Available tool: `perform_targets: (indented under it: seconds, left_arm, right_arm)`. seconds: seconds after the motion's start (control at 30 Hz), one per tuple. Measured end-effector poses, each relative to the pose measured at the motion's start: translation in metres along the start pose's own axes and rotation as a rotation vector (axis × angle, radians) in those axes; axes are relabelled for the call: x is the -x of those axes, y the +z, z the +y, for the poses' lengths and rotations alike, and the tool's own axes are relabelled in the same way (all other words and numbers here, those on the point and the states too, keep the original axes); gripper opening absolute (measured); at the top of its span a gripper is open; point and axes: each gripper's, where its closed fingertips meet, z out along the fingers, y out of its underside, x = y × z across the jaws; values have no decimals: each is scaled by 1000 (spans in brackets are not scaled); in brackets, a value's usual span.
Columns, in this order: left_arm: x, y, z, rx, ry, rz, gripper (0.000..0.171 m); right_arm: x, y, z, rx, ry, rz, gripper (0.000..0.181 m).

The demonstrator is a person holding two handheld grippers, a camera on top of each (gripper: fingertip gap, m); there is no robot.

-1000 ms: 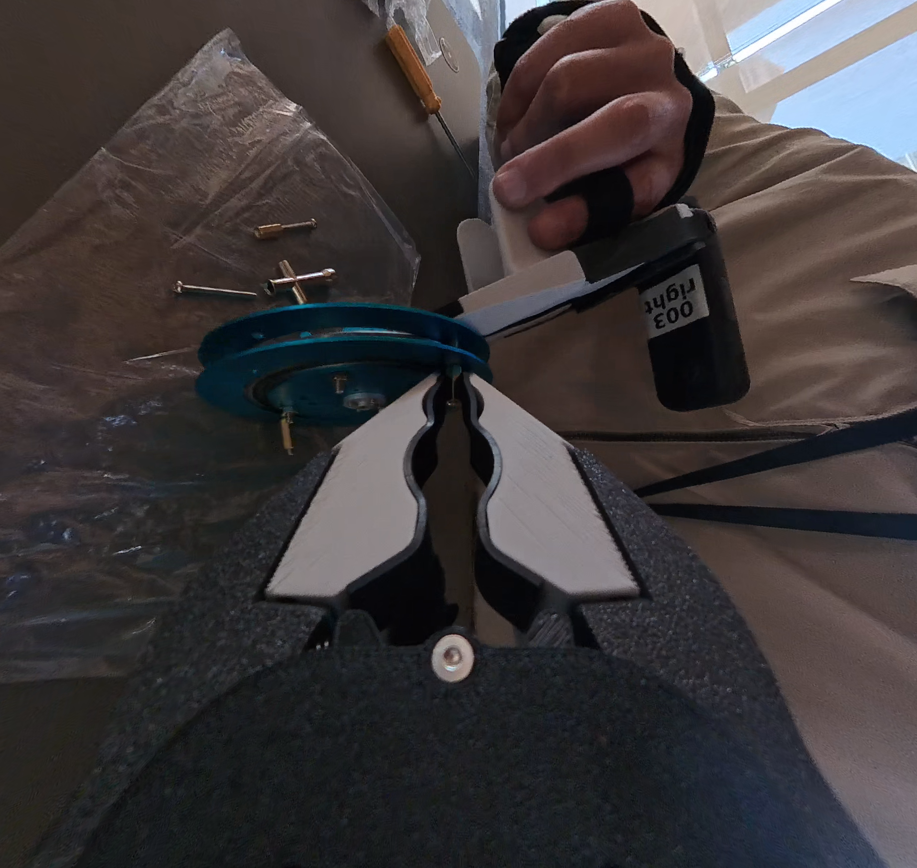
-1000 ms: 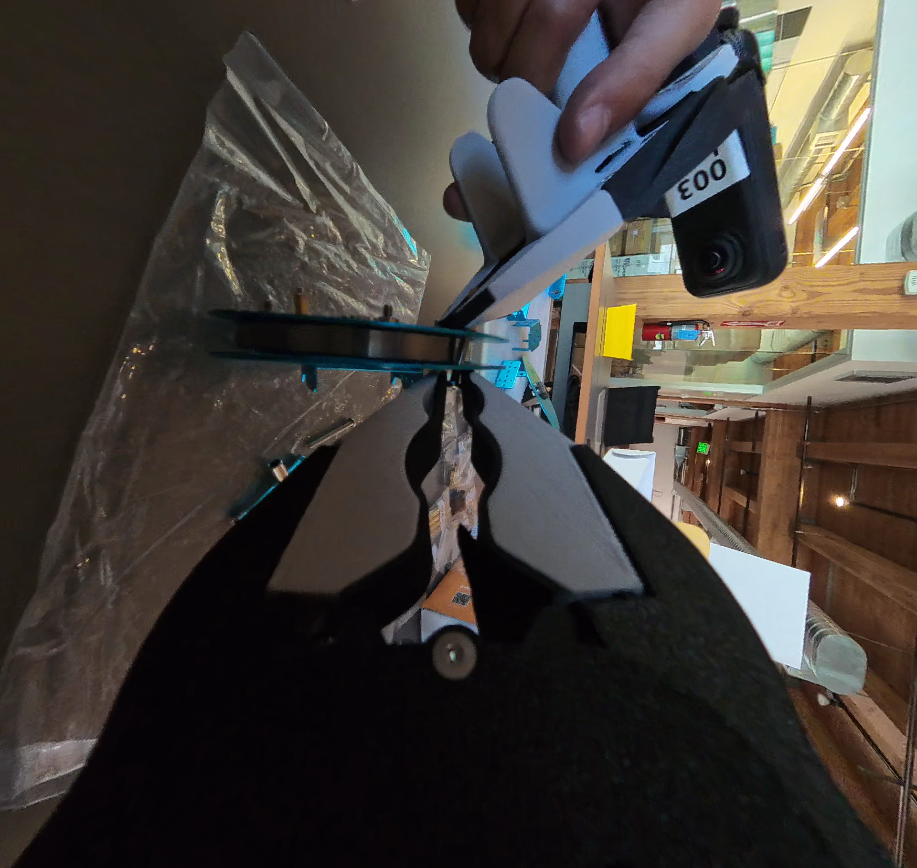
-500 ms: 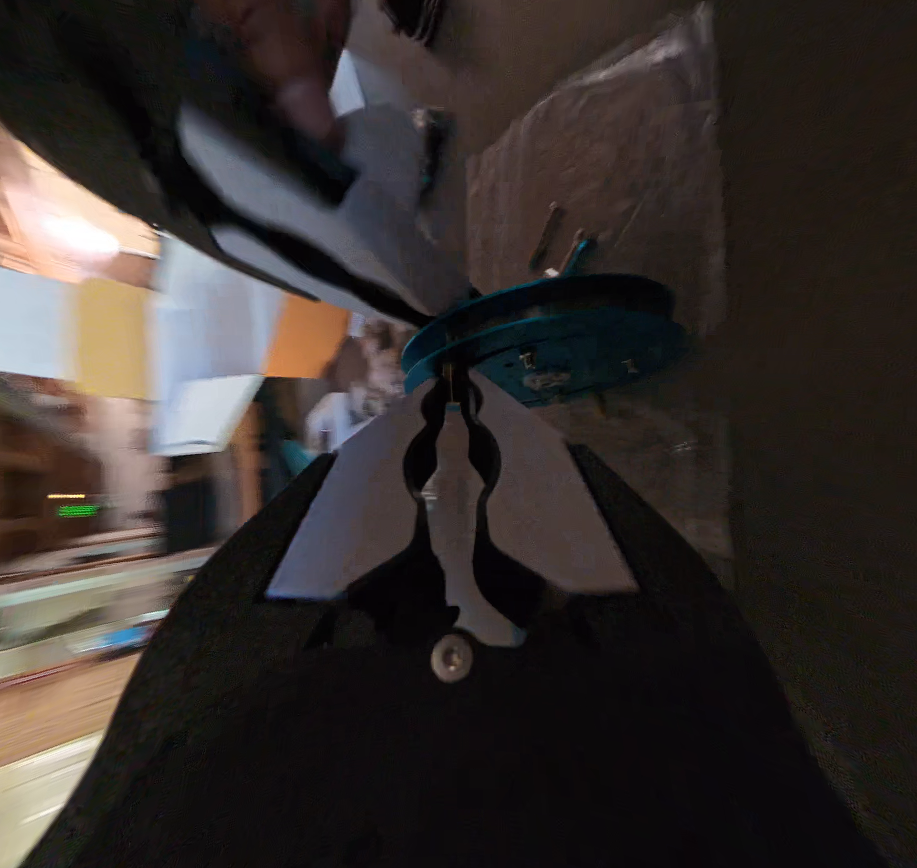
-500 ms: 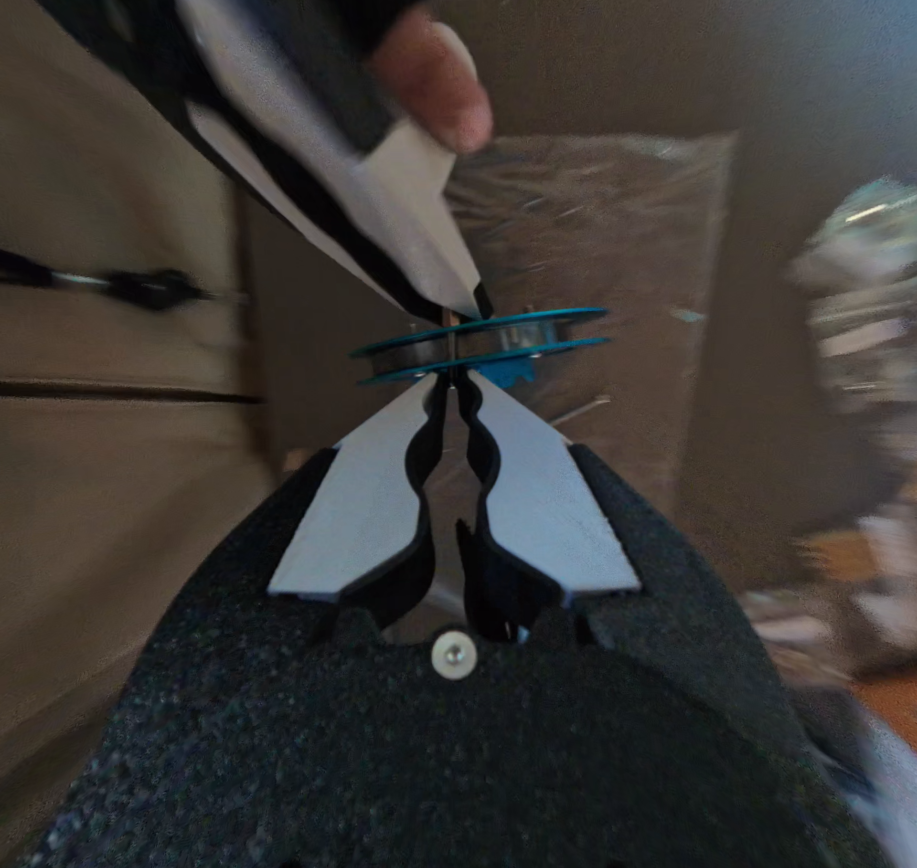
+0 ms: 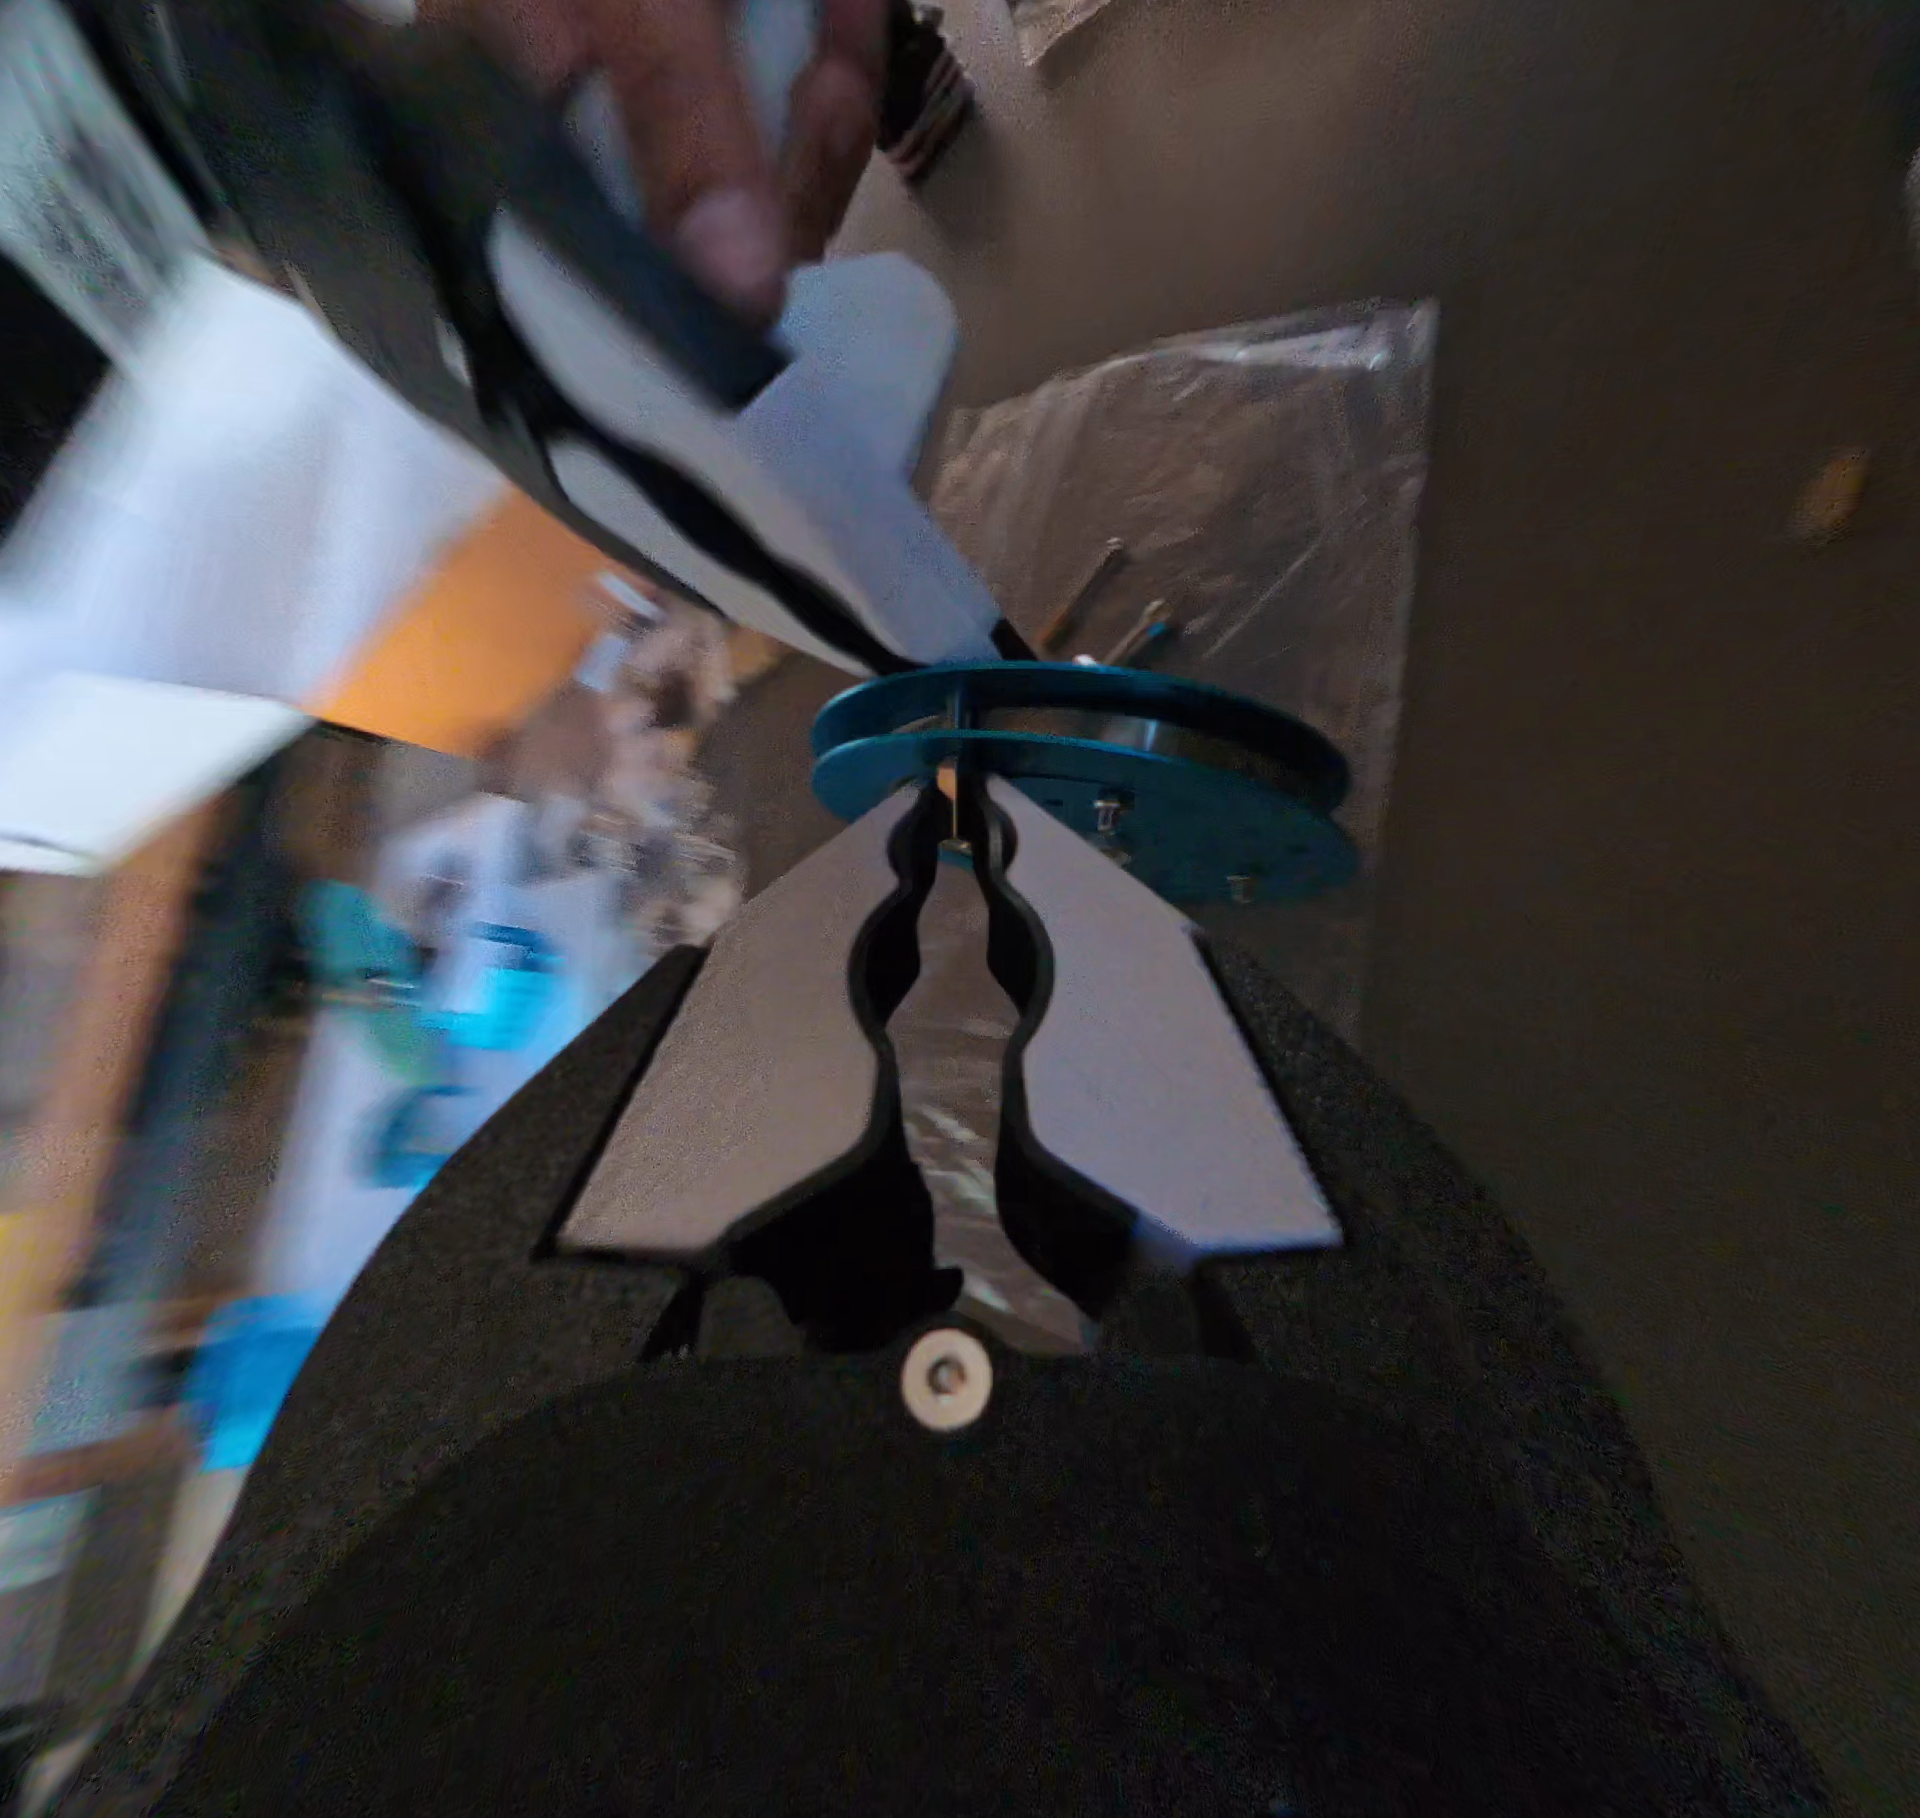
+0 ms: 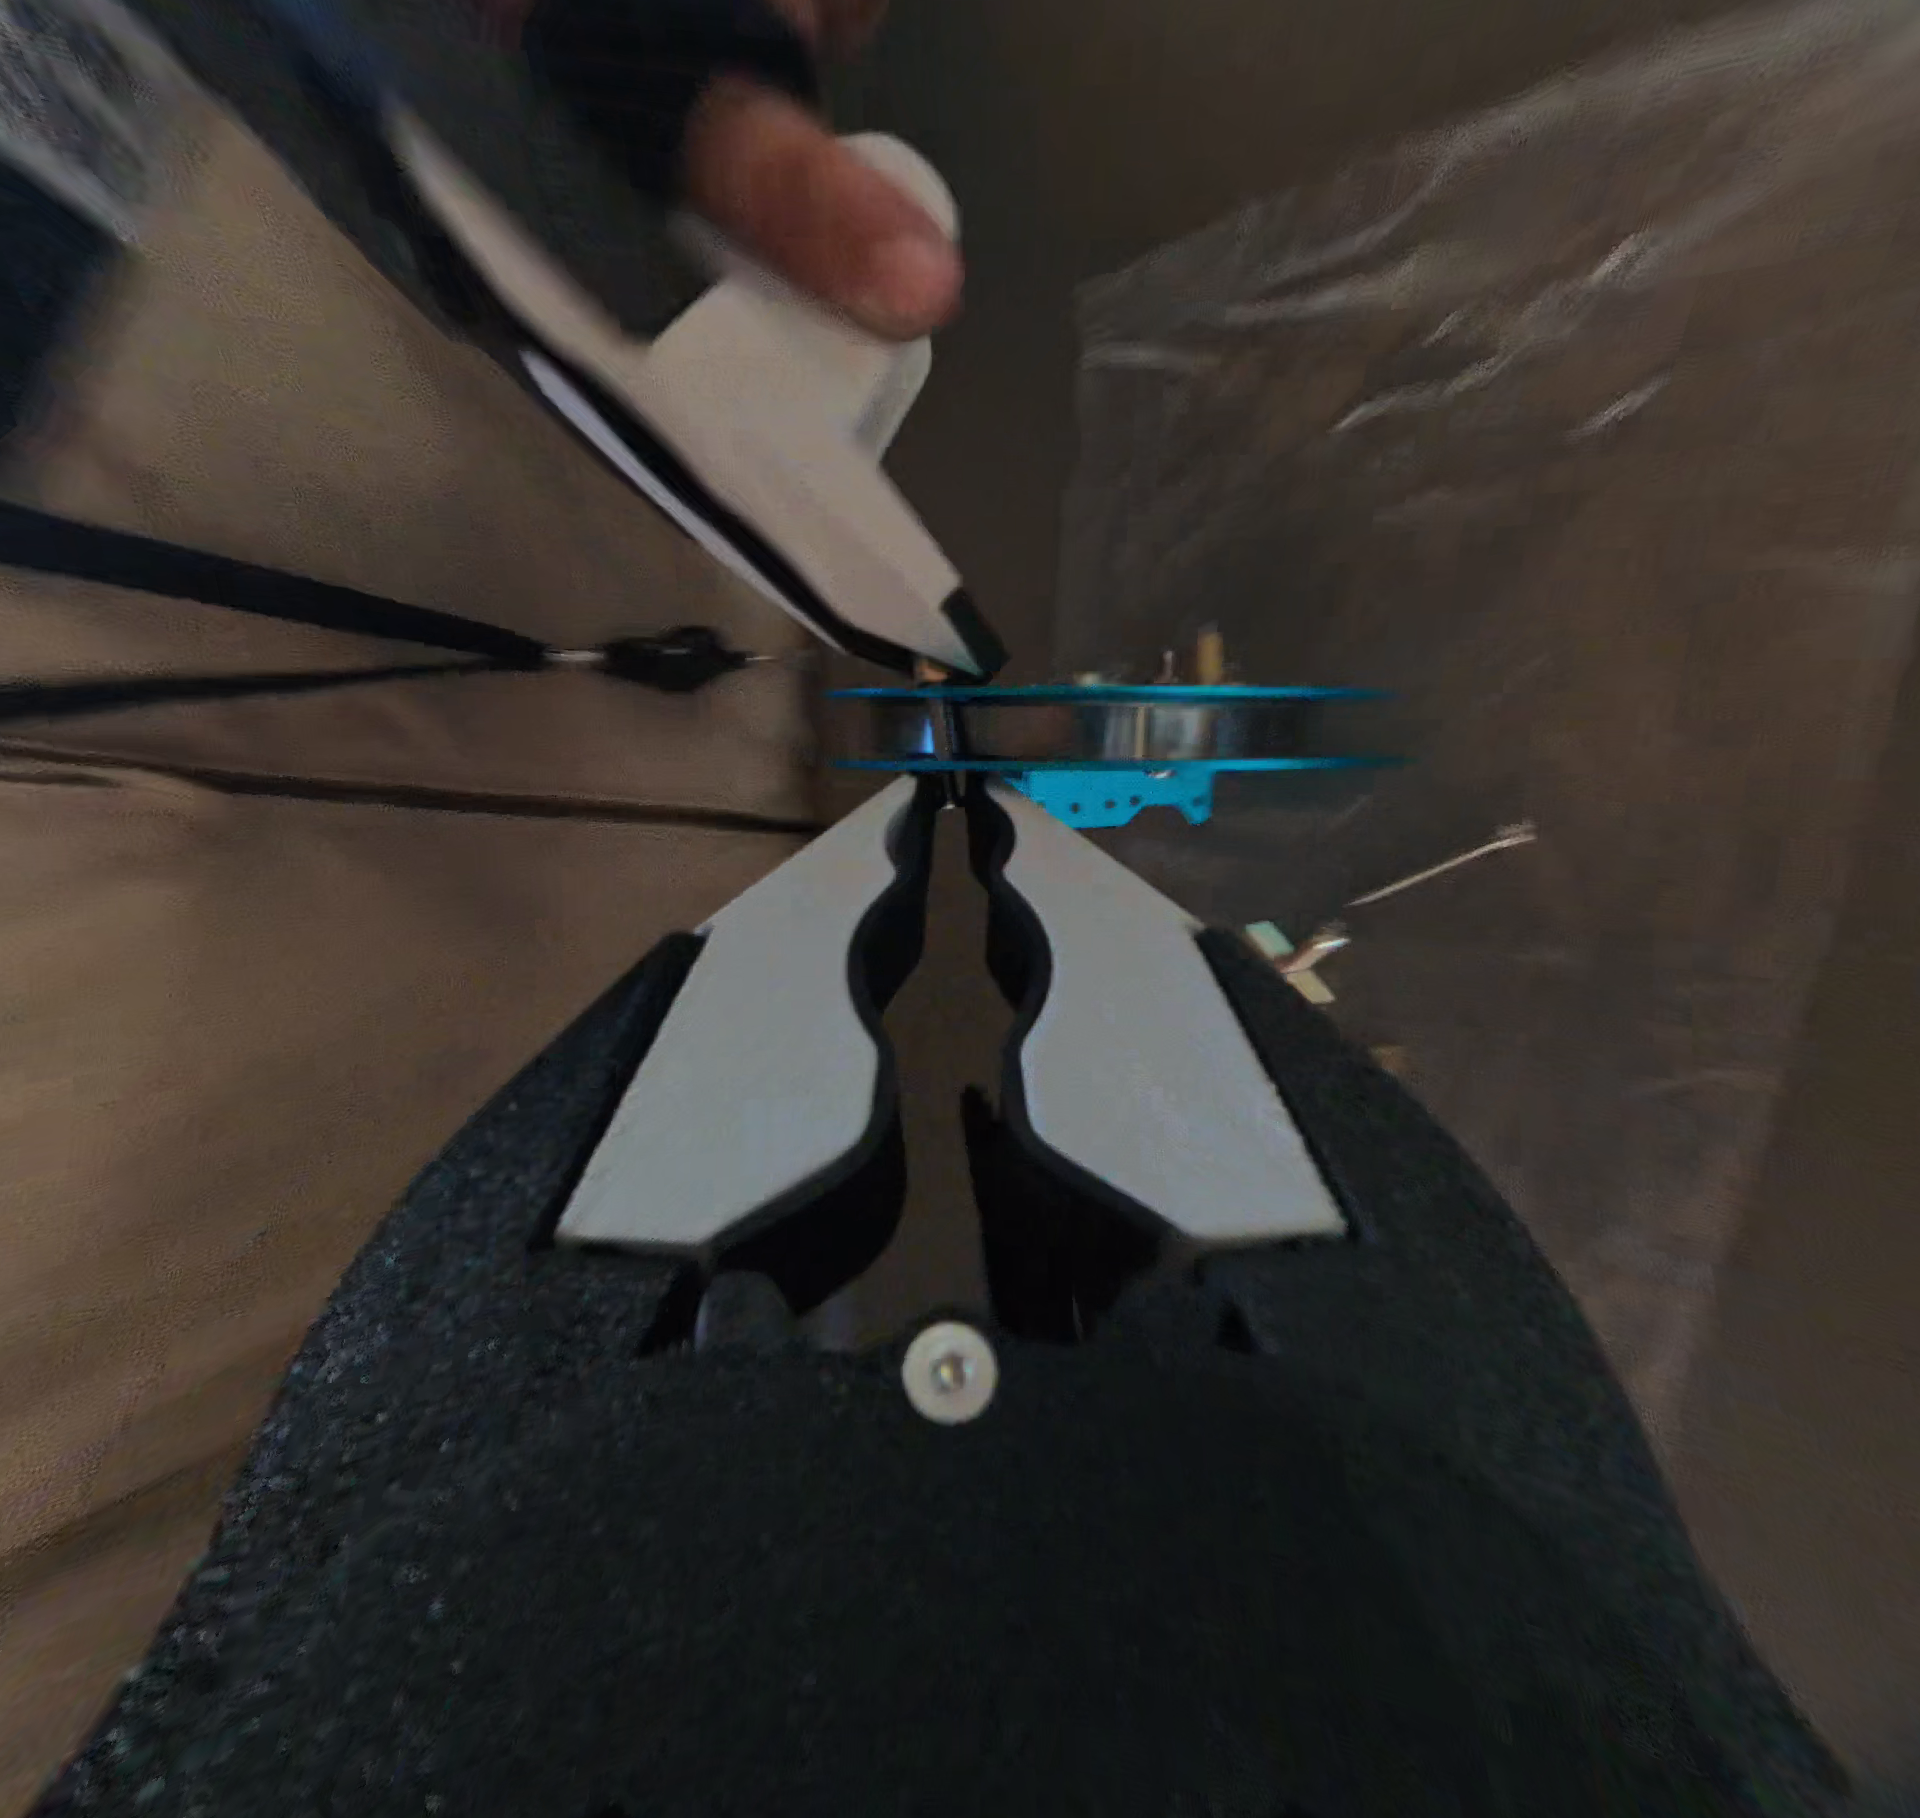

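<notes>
Against the clear bag (image 5: 1226, 480) – left gripper (image 5: 961, 818) and right gripper (image 6: 951, 797) meet tip to tip, each pinched shut on one end of a thin pin (image 6: 948, 729) through the blue double disc's (image 6: 1143, 729) rim – disc off the table, edges blurred.
</notes>
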Motion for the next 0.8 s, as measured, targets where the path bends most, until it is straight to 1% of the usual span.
perform_targets:
  seconds: [0.1, 0.2, 0.23, 0.3, 0.37, 0.43, 0.47, 0.5, 0.57, 0.6, 0.63, 0.73, 0.8]
  left_arm:
    - [1, -2, 3, -10, -402, 297, 3]
    - [0, -4, 3, -25, -704, 533, 4]
    - [-2, -5, 1, -28, -781, 616, 4]
    - [-4, -7, 0, -29, -900, 736, 4]
    - [-3, -7, -1, -29, -1002, 818, 4]
    - [-2, -7, -2, -31, -1118, 900, 4]
    - [-3, -8, -3, -26, -1163, 946, 4]
    - [-4, -9, -3, -25, -1178, 979, 4]
    - [-4, -9, -3, -27, -1149, 966, 4]
    - [-3, -8, -3, -27, -1095, 928, 4]
    - [-3, -7, -3, -30, -1003, 862, 4]
    - [-9, -7, -1, 7, -580, 619, 4]
    - [-11, -5, 3, 67, -219, 373, 4]
  right_arm:
    - [-15, -7, -5, -48, -355, 414, 10]
    - [-18, -6, -7, -71, -587, 737, 22]
    - [-19, -4, -8, -75, -650, 830, 22]
    - [-22, -5, -12, -70, -781, 1043, 21]
    - [-21, -13, -18, -64, -930, 1273, 12]
    - [-21, -20, -23, -14, -1065, 1481, 6]
    - [-20, -21, -23, 12, -1117, 1549, 6]
    - [-19, -20, -23, 30, -1154, 1580, 4]
    - [-18, -20, -23, 65, -1171, 1590, 3]
    - [-19, -20, -22, 80, -1151, 1560, 3]
    - [-20, -20, -21, 81, -1084, 1497, 3]
    - [-16, -12, -15, 33, -857, 1178, 3]
    - [-12, -7, -11, -1, -676, 934, 3]
